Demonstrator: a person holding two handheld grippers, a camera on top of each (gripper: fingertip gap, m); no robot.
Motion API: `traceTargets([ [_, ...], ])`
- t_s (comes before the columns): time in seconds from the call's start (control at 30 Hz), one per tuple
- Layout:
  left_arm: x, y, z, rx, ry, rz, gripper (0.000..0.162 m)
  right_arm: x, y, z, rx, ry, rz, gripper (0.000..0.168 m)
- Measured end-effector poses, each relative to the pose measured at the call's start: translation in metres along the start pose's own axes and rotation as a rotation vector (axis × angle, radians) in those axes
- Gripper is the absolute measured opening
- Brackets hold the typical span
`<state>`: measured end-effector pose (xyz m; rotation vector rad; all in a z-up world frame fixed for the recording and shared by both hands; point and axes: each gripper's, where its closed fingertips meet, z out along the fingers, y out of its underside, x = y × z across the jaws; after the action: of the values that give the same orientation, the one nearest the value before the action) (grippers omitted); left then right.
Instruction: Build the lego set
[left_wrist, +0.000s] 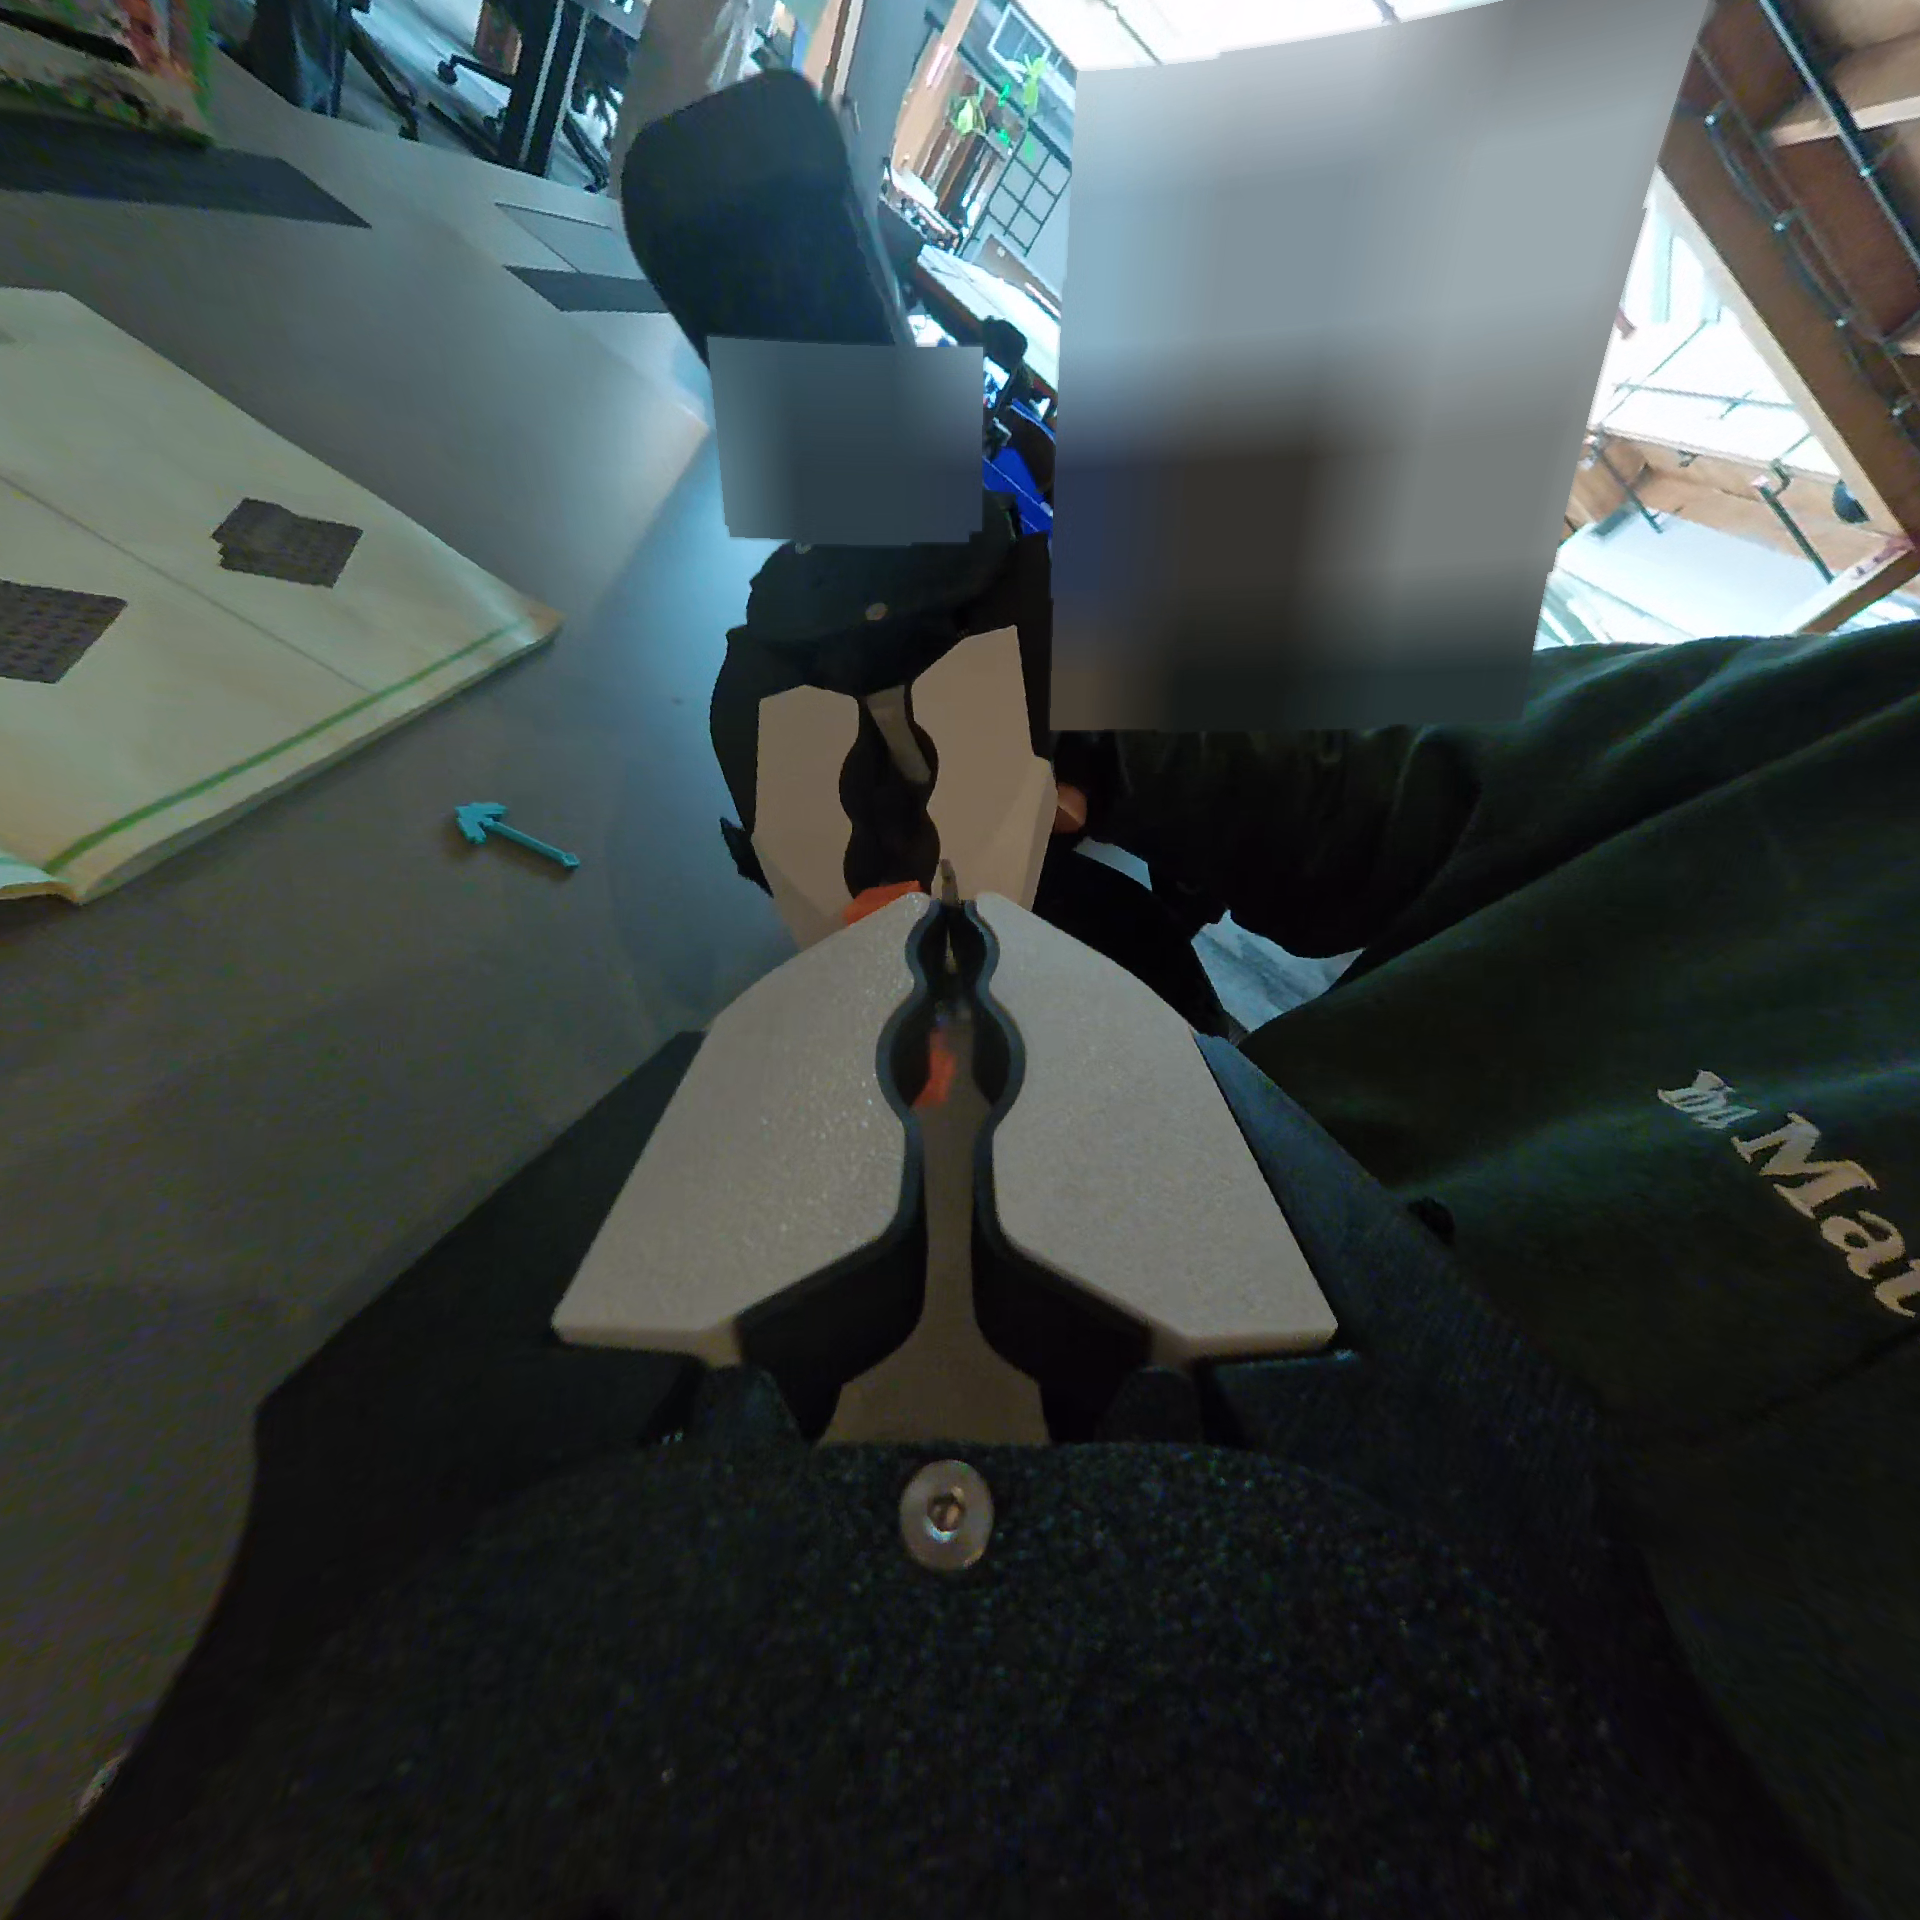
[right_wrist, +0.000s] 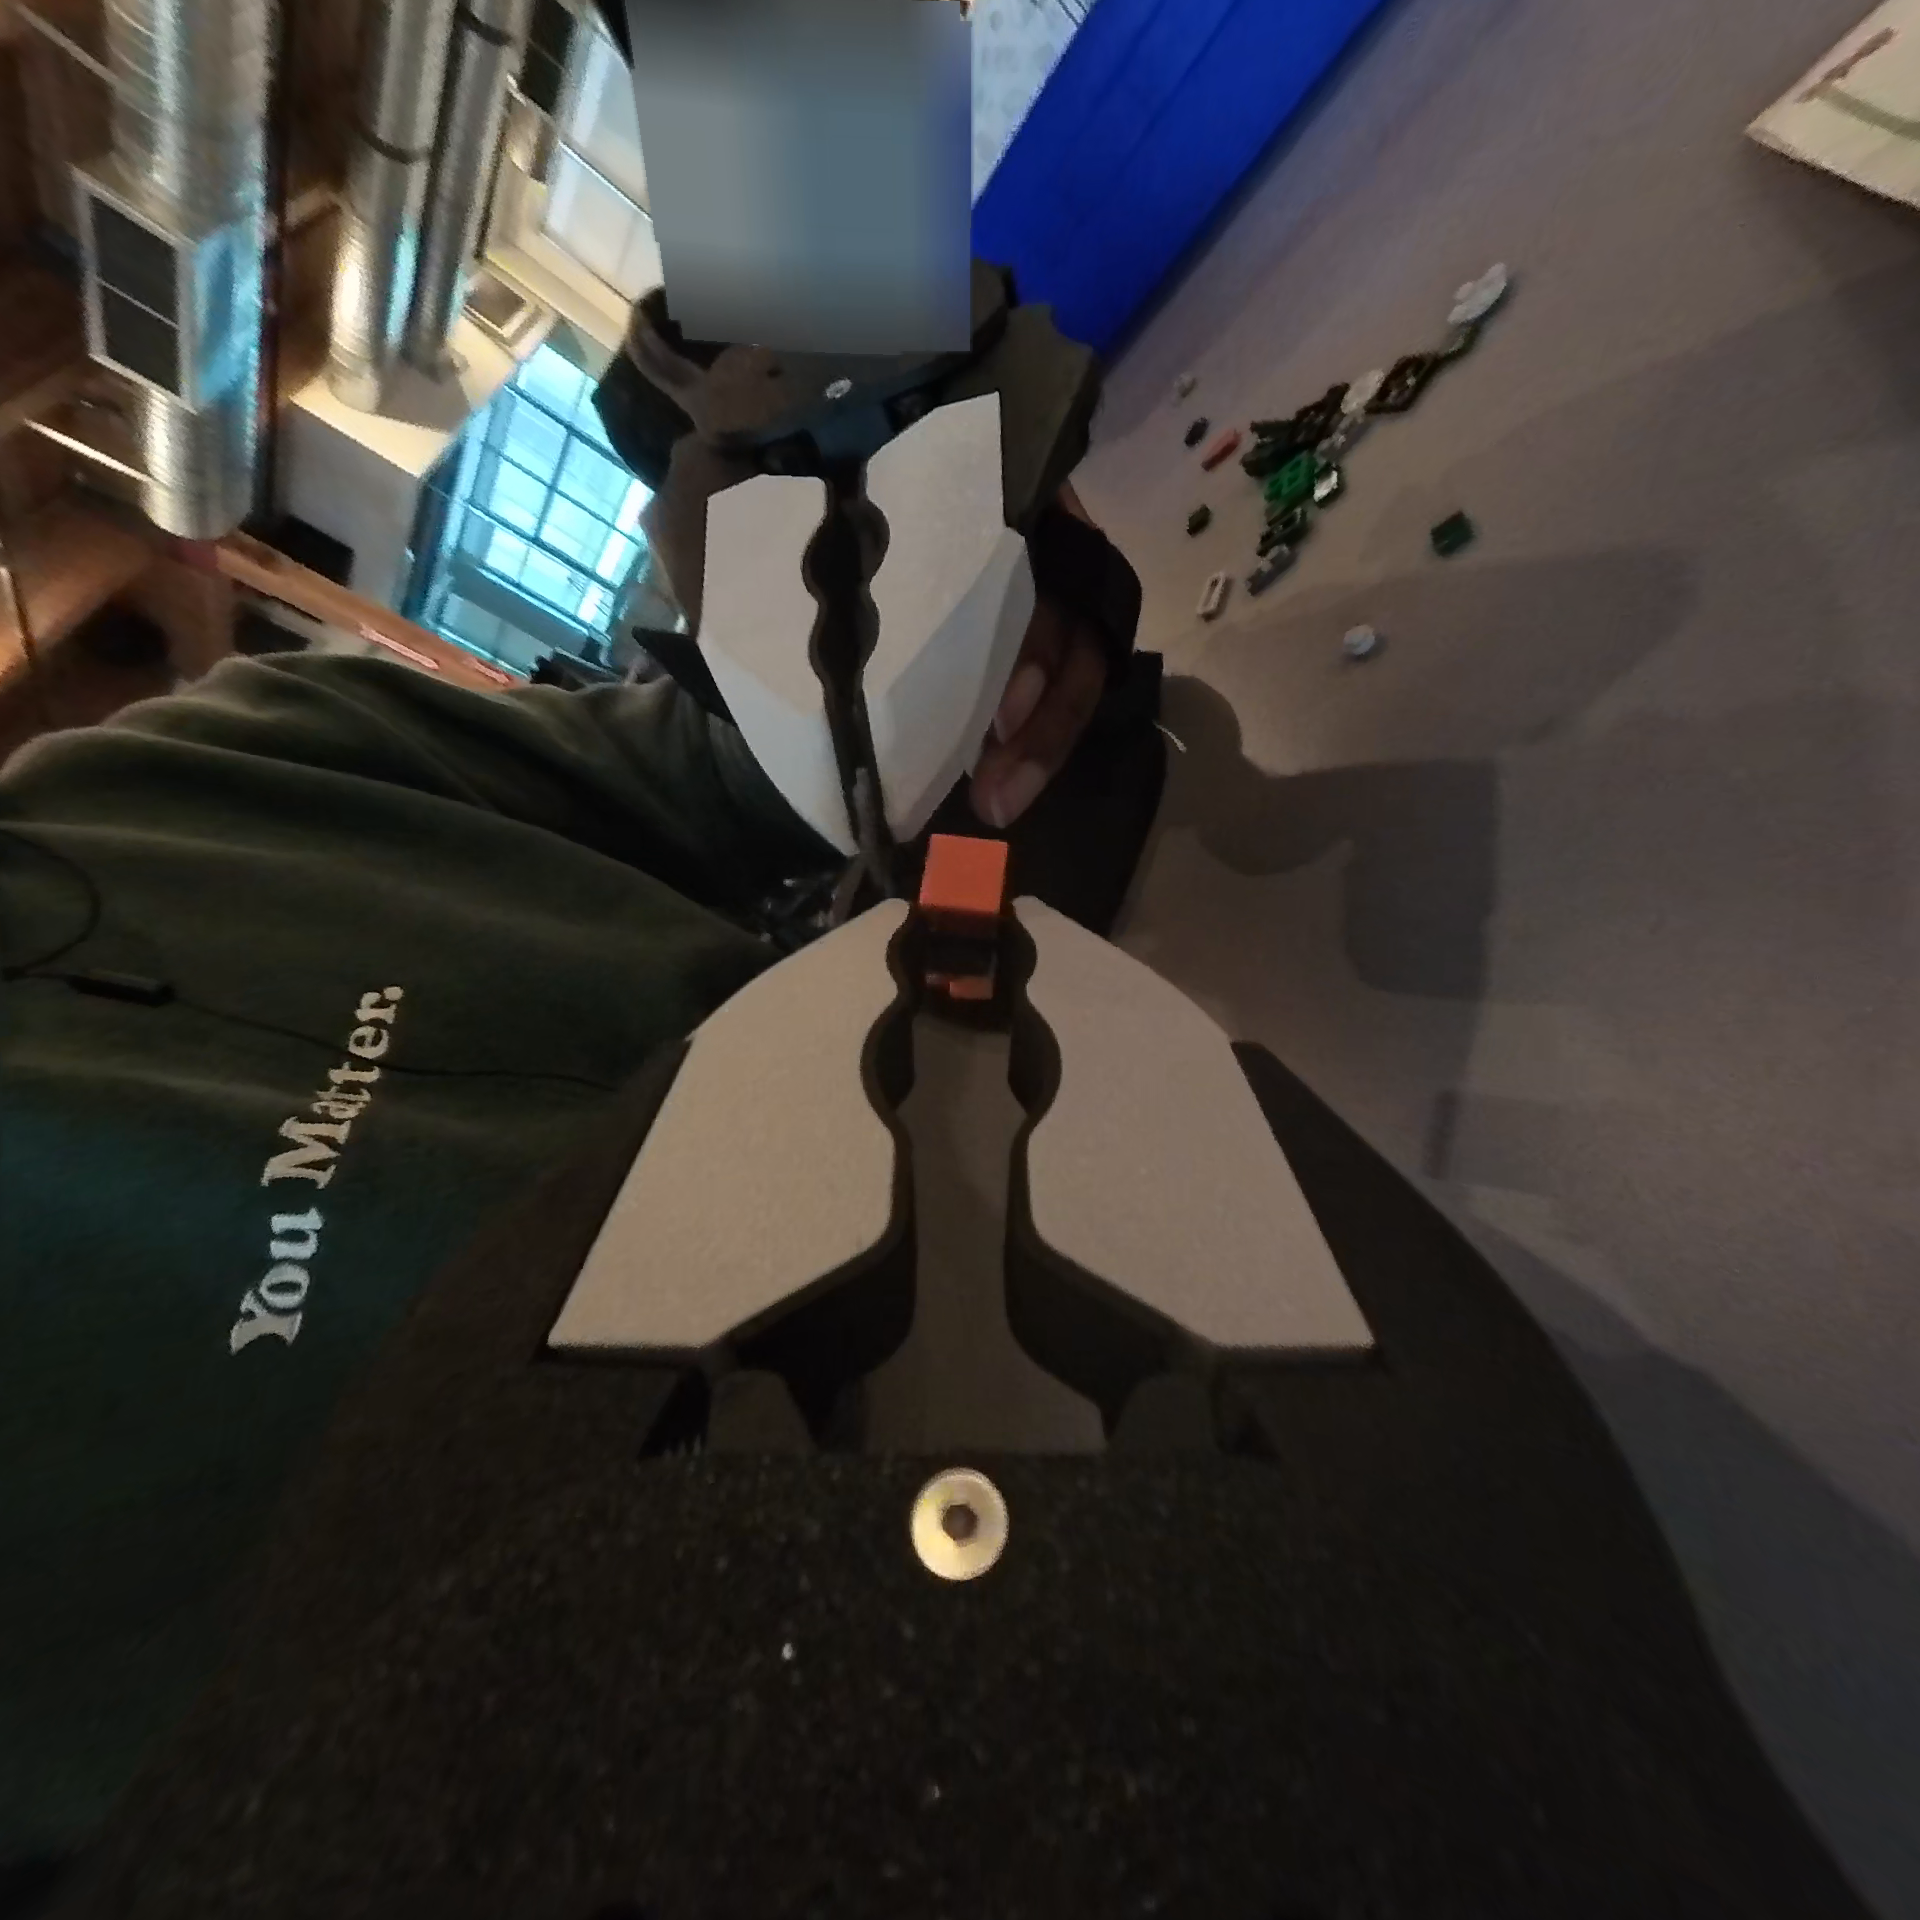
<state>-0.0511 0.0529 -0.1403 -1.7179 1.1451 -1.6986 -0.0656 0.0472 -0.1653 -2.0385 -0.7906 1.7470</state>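
**brickfan:** So where was everything at that moment?

**rig_op:** I had both tools lifted off the tabletop (left_wrist: 312, 1091) and pointed tip to tip. The left hand-held gripper (left_wrist: 951, 920) was clenched on a thin grey piece (left_wrist: 948, 883), with just its end poking past the fingertips. Something orange showed in the gap further back between the fingers, but I couldn't tell what it was.

**brickfan:** And the right one?

**rig_op:** The right hand-held gripper (right_wrist: 961, 914) was clamped on an orange brick (right_wrist: 964, 873), which stuck out beyond the tips, with a darker bit under it. In the right wrist view the other gripper's tips sat just beside that brick, slightly to its left; I couldn't tell if the grey piece was touching it.

**brickfan:** Rest of the set?

**rig_op:** The loose pile of pieces (right_wrist: 1320, 457), black, green and white, was scattered on the tabletop well off to the side. A small teal arrow-shaped piece (left_wrist: 514, 833) lay alone near the open instruction booklet (left_wrist: 208, 623). The booklet lay flat, with dark square plates drawn on its pages.

**brickfan:** Anything else in shot?

**rig_op:** Just my dark green sweatshirt (left_wrist: 1558, 935) filling one side of both views, and a black office chair (left_wrist: 748, 208) behind the tabletop.
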Motion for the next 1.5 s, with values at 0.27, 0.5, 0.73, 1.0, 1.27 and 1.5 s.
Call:
traceTargets([
  [0.27, 0.004, -0.008, -0.001, 0.054, -0.01, 0.039, 0.002, -0.007, -0.006, -0.002, 0.08, -0.069, 0.011, 0.016],
  [0.5, 0.003, -0.009, 0.001, 0.049, -0.051, 0.052, 0.002, -0.008, -0.01, -0.002, 0.13, -0.087, 0.013, 0.022],
  [0.73, 0.003, -0.012, 0.003, 0.061, -0.089, 0.049, 0.001, -0.009, -0.015, -0.003, 0.178, -0.072, -0.005, 0.026],
  [1.0, 0.002, -0.022, 0.002, 0.112, -0.108, 0.042, 0.001, -0.01, -0.025, -0.007, 0.268, -0.045, -0.028, 0.024],
  [1.27, 0.001, -0.032, 0.0, 0.15, -0.142, 0.048, 0.002, -0.012, -0.035, -0.01, 0.367, -0.028, -0.038, 0.023],
  [1.5, 0.004, -0.037, -0.001, 0.162, -0.134, 0.069, 0.002, -0.017, -0.039, -0.009, 0.384, -0.035, -0.043, 0.021],
])
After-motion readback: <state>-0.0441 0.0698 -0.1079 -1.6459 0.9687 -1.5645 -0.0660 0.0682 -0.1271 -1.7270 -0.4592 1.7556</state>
